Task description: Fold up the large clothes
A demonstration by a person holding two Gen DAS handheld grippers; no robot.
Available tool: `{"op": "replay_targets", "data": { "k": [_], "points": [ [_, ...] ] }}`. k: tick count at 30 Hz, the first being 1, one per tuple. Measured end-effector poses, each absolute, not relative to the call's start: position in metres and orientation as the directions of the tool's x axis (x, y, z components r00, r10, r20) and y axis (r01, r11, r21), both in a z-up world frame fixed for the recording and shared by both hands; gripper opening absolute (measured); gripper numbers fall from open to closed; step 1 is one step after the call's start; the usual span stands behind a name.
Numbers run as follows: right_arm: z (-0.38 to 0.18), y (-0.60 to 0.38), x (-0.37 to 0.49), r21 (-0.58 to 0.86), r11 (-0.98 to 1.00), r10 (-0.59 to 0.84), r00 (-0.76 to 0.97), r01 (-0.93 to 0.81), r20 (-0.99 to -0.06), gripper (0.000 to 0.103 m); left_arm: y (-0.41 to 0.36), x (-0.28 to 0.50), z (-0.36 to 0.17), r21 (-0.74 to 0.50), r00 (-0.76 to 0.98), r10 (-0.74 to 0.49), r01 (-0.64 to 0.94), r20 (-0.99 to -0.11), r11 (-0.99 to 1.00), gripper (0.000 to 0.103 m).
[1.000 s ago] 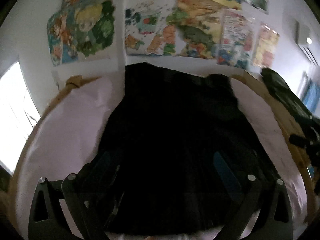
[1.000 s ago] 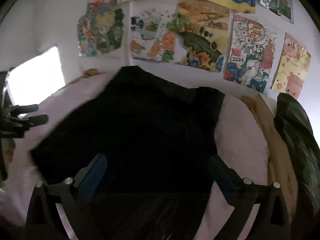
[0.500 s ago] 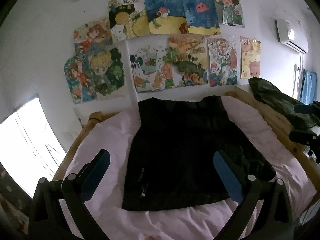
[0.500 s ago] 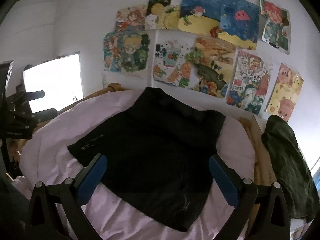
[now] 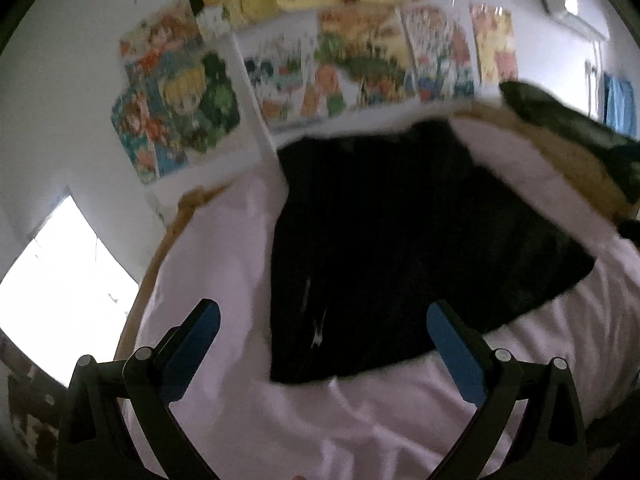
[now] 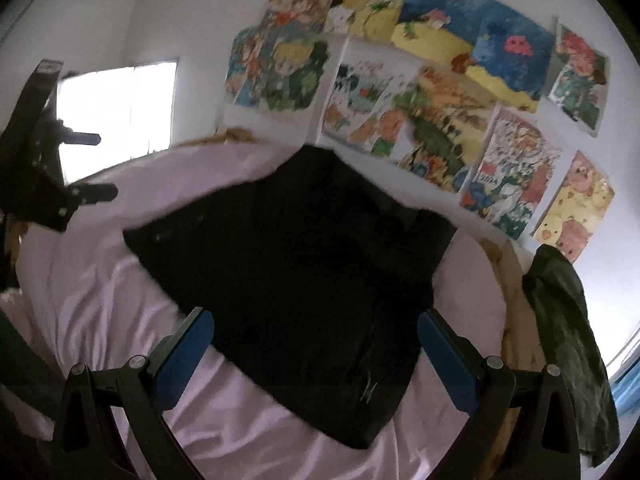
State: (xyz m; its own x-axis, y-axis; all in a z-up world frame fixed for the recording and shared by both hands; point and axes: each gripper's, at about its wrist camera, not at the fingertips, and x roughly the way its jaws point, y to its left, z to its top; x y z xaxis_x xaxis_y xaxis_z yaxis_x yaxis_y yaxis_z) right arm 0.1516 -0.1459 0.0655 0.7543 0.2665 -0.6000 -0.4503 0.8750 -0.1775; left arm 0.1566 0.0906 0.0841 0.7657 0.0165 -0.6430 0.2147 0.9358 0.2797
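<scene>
Left wrist: left tool [image 5: 323, 326] wide open, empty | right tool [image 6: 315, 328] likewise

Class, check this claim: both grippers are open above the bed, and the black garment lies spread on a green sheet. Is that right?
Not quite. The sheet is pale pink, not green, as the left wrist view shows. The rest holds: the left gripper and right gripper are open, and the black garment lies spread on it.

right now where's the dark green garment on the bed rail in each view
Left wrist: dark green garment at the upper right, on the wooden rail beyond the black garment.
Right wrist: dark green garment at the right edge, hanging down the rail.
Shared landmark: the yellow piggy poster just above it.
</scene>
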Motion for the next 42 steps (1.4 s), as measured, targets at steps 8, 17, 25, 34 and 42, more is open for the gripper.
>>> {"op": "replay_targets", "data": {
  "k": [8, 17, 25, 34, 42],
  "points": [
    [0.014, -0.13, 0.165, -0.188, 0.837, 0.24, 0.652, -0.515, -0.719, 0.103, 0.122, 0.176, 0.024, 0.287, 0.645, 0.078, 0.225, -0.76, 0.931, 0.102],
    [-0.051, -0.127, 0.176, -0.183, 0.832, 0.123, 0.496, -0.524, -0.859, 0.103, 0.117, 0.177, -0.021, 0.354, 0.59, 0.113, 0.311, -0.8, 0.882, 0.102],
    [-0.074, -0.135, 0.183, -0.314, 0.806, -0.002, 0.529, -0.502, -0.849, 0.103, 0.091, 0.179, -0.061, 0.493, 0.641, 0.153, 0.393, -0.752, 0.776, 0.102],
    [-0.113, -0.142, 0.202, -0.417, 0.743, -0.097, 0.532, -0.523, -0.841, 0.103, 0.091, 0.208, -0.095, 0.632, 0.701, 0.261, 0.338, -0.663, 0.697, 0.102],
    [-0.127, -0.132, 0.193, -0.609, 0.586, -0.123, 0.684, -0.535, -0.719, 0.103, 0.084, 0.222, -0.115, 0.722, 0.739, 0.325, 0.304, -0.591, 0.621, 0.102]
  ]
}}
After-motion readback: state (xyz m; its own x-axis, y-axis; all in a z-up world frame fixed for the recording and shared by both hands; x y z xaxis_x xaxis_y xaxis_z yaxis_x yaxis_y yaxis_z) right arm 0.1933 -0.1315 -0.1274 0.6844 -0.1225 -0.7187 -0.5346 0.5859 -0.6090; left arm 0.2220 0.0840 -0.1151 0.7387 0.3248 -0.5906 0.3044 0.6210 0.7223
